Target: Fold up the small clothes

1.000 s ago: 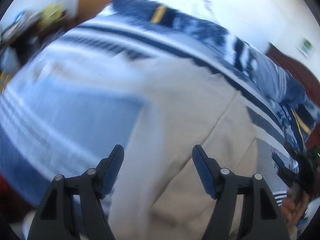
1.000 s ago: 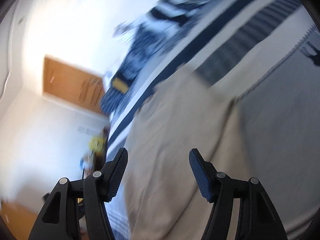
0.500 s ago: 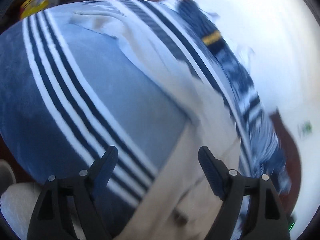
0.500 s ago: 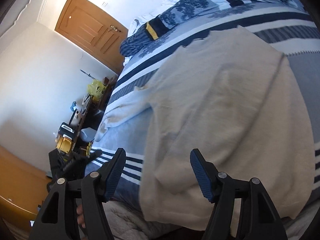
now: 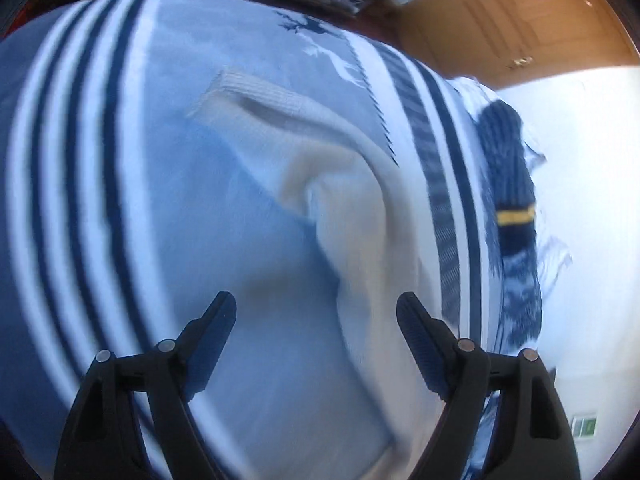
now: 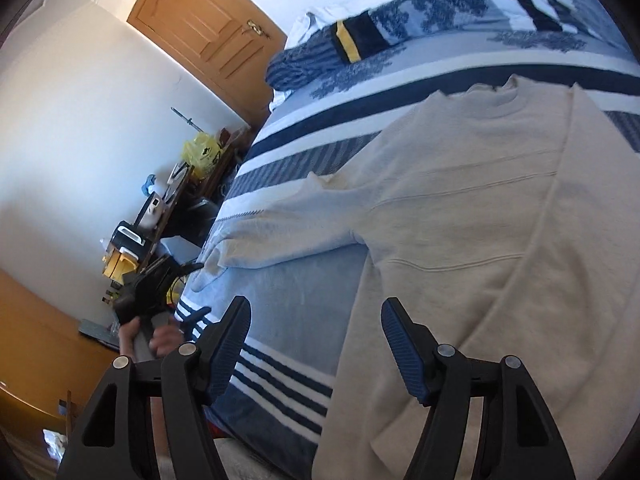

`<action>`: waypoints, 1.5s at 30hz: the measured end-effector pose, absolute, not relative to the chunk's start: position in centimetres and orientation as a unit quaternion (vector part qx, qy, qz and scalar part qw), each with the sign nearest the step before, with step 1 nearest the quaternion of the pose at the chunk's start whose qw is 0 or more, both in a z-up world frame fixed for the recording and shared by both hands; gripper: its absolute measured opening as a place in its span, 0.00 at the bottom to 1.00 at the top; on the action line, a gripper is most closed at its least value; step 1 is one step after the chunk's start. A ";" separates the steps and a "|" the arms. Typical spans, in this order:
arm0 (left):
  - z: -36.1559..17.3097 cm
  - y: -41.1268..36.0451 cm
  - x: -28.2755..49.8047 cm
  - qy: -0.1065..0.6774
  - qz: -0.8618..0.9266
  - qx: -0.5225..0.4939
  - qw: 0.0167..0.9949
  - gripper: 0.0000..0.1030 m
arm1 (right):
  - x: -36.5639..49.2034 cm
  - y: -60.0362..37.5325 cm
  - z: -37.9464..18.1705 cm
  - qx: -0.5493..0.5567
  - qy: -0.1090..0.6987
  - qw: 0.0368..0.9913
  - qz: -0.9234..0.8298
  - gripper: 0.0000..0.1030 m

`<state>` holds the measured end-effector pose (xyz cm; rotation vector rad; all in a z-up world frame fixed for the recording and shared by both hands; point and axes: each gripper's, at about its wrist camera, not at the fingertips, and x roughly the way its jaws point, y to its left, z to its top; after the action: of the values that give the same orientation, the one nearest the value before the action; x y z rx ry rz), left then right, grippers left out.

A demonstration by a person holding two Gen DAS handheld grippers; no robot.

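A cream knit sweater [image 6: 480, 208] lies flat on a blue striped blanket [image 6: 288, 292] on a bed, neck toward the far side. One sleeve [image 5: 320, 152] stretches out to a ribbed cuff [image 5: 256, 92]. My left gripper [image 5: 316, 320] hovers open over the blanket just short of that sleeve, with nothing between its fingers. In the right wrist view a hand holds it [image 6: 196, 290] close to the cuff at the bed's edge. My right gripper [image 6: 316, 312] is open and empty above the sweater's side edge, below the armpit.
A folded dark blue patterned garment with a yellow band [image 6: 360, 36] lies at the far side of the bed. A wooden door [image 6: 200, 20] and a cluttered shelf with a yellow bag [image 6: 200, 148] stand beyond the bed's left edge.
The left gripper has rolled and travelled from the sweater's body out along the sleeve toward the cuff, its jaws a little wider. The right gripper has shifted to the sweater's side edge.
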<state>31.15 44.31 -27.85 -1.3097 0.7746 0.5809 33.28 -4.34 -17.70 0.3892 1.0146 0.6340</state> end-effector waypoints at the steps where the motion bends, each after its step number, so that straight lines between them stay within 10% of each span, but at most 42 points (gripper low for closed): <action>1: -28.4 44.7 32.0 0.344 0.261 -0.588 0.684 0.79 | 33.6 -4.1 -18.1 0.181 0.478 0.807 0.296 0.70; 7: -28.7 45.5 34.8 0.338 0.286 -0.538 0.717 0.70 | 35.2 -4.0 -19.8 0.161 0.490 0.809 0.282 0.70; 9: -28.2 46.5 35.9 0.336 0.273 -0.521 0.735 0.36 | 35.4 -4.5 -20.0 0.159 0.490 0.810 0.279 0.70; 13: -27.2 46.3 35.7 0.328 0.303 -0.485 0.752 0.03 | 35.5 -5.6 -20.3 0.179 0.488 0.811 0.269 0.70; 26: -9.9 19.7 35.6 0.249 0.013 -0.133 0.959 0.03 | 33.6 -11.6 -16.2 0.221 0.439 0.834 0.250 0.70; 39: -23.2 -6.7 31.1 0.413 -0.288 0.169 0.848 0.04 | 32.9 -26.3 -22.0 0.317 0.448 0.816 0.182 0.70; 45: -23.7 -8.5 28.5 0.400 -0.333 0.210 0.828 0.59 | 33.6 -27.0 -25.7 0.340 0.485 0.781 0.199 0.70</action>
<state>28.48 -8.53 -23.67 0.4452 0.8483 -0.7073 33.60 -27.00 -25.74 0.7341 1.0474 0.4308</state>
